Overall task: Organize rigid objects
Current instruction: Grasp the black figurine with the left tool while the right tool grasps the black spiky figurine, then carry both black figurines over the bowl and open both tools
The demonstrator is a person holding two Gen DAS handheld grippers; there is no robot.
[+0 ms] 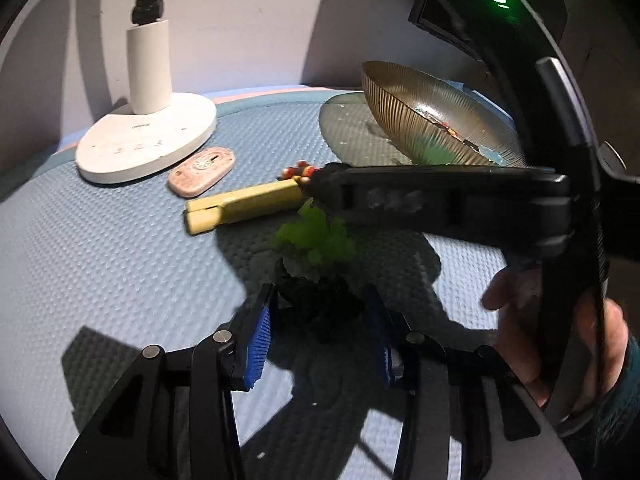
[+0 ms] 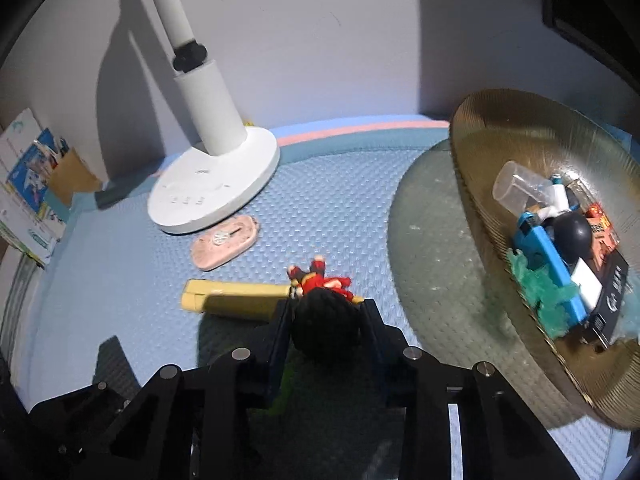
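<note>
**Left gripper.** The left gripper (image 1: 320, 312) pointed down at the blue textured mat (image 1: 120, 264). Its blue pads (image 1: 258, 346) stood on either side of the dark base of a small artificial plant (image 1: 316, 240). They were drawn in narrow and appeared to bear on both flanks of that base. Heavy shadow covered the contact. The green leaves rose clear ahead of the fingertips.

**Right gripper.** The right gripper (image 2: 326, 308) was closed on a toy doll (image 2: 316, 282), pinching its black-haired head from both sides. The red-clothed body and limbs projected forward beyond the fingertips. In the left wrist view the same gripper (image 1: 320, 180) reached in from the right, with the doll (image 1: 298, 170) at its tip, directly above the plant. A person's hand (image 1: 560, 344) gripped its handle at the right edge.

**Surroundings.**
- A yellow bar (image 2: 236, 296) lay on the mat, and the doll sat over its near end. Whether the two touched could not be determined.
- A pink oval case (image 2: 224, 246) lay just beyond the bar, beside the base of the white desk lamp (image 2: 212, 192).
- At the right, a gold ribbed dish (image 2: 500, 128) stood over a grey round pad (image 2: 424, 240).
- The dish held a clear cup (image 2: 516, 188), a blue piece (image 2: 548, 256), a black box (image 2: 612, 292) and some green tufting.
- Booklets (image 2: 28, 184) stood against the wall at the far left.
</note>
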